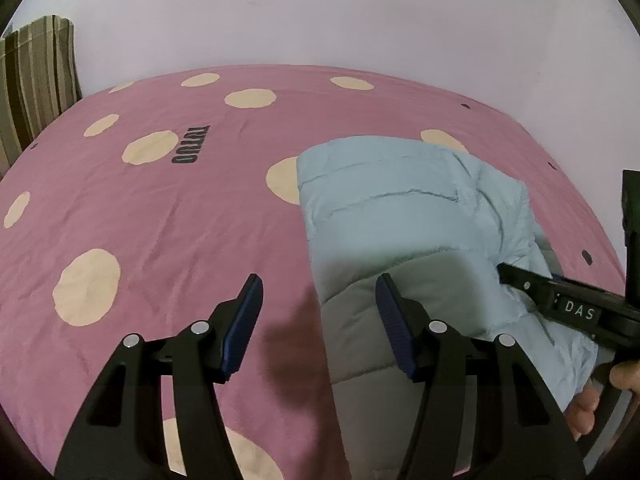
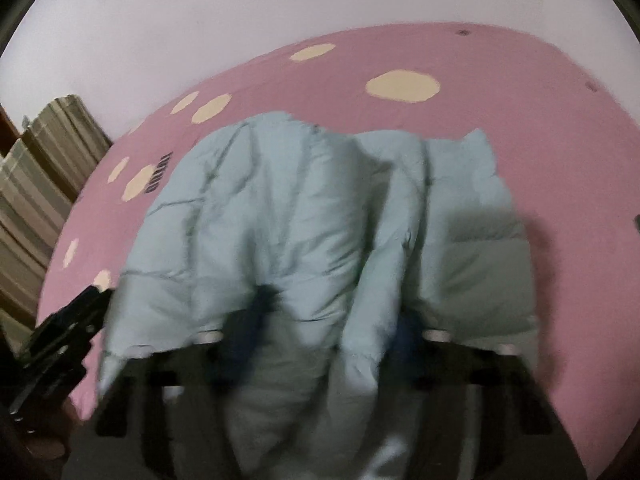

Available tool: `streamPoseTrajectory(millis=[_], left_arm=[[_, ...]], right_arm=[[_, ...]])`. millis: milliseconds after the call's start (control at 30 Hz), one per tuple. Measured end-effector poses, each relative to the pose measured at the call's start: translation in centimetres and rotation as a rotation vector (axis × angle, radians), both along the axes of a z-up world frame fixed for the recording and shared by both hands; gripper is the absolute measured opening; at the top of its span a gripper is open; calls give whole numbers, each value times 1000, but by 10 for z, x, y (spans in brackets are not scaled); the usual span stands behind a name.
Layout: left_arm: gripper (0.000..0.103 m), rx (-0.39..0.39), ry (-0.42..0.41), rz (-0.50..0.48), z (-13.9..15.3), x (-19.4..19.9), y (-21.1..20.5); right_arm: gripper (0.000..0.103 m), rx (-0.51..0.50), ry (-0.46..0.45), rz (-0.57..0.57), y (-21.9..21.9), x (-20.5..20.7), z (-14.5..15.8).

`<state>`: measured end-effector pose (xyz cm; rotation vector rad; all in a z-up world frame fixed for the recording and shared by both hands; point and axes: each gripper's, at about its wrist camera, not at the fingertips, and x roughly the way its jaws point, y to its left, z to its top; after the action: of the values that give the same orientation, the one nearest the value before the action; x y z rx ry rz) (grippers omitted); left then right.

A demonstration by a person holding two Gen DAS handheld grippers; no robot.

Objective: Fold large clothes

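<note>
Left claw (image 1: 320, 328) of mine gapes empty above the pink bedspread (image 1: 160, 220); the puffy jacket (image 1: 400, 216) stretches away rightward, under my right claw (image 2: 332, 332), seemingly biting a fold

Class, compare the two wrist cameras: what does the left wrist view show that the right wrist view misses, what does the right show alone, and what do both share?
Left wrist only: the left gripper with its jaws open, nothing between them, over the bedspread at the jacket's edge, and fingers of the person's right hand at the lower right.

Right wrist only: the jacket's full width with its puffy folds, and the right gripper, blurred, with jacket fabric bunched between its fingers.

Both: the light blue padded jacket on the pink spotted bedspread, the striped pillow and the pale wall.
</note>
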<state>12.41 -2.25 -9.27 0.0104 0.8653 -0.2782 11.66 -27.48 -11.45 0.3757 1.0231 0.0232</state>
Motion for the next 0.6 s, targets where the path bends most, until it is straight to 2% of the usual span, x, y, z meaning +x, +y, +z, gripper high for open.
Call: streamPoseTrajectory(millis=[33, 100, 333, 467, 600], left_arm=[[59, -2, 0, -2, 0, 0, -1], [58, -12, 1, -4, 0, 0, -2], [62, -65, -34, -73, 20, -4, -23], [63, -20, -13, -155, 7, -5, -64], [64, 27, 42, -173, -22, -1, -91]], right_arm=[[28, 8, 1, 11, 2, -1, 0], [13, -4, -13, 31, 5, -1, 4], [10, -46, -90, -31, -30, -13, 30], [11, -110, -60, -76, -52, -19, 15], [12, -138, -25, -93, -66, -23, -11]])
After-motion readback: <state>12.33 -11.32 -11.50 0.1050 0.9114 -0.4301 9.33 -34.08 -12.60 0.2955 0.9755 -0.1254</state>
